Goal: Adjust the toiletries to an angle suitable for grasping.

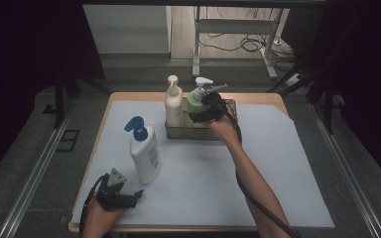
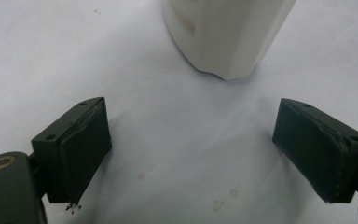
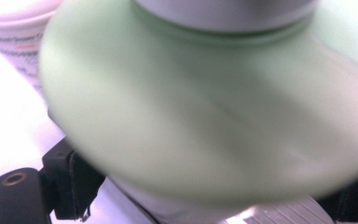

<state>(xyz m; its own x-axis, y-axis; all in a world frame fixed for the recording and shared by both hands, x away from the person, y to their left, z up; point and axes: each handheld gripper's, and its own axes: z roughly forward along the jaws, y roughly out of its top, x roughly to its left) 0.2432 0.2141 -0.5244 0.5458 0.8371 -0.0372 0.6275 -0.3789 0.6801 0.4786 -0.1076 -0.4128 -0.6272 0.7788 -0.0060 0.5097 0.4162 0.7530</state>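
The right gripper [image 1: 204, 112] is reaching into the metal basket [image 1: 178, 132] at the far side of the table [image 1: 273, 97], and its jaws are sitting either side of the green pump bottle [image 1: 196, 98]; in the right gripper view the green shoulder [image 3: 205, 107] is crowding right up between them, though whether they are actually pressing on it I cannot tell. Standing in that basket are two bottles: the green one and, just beside it, a cream pump bottle [image 1: 173, 101] whose small printed lettering is too blurred to read. A third bottle, white with a blue pump [image 1: 144, 150], is standing upright on the white sheet [image 1: 287, 173], on the near side of the basket and apart from it; its blue label is illegible. The left gripper [image 1: 129, 198] is resting on the sheet near that bottle's base [image 2: 226, 35], jaws spread wide and holding nothing.
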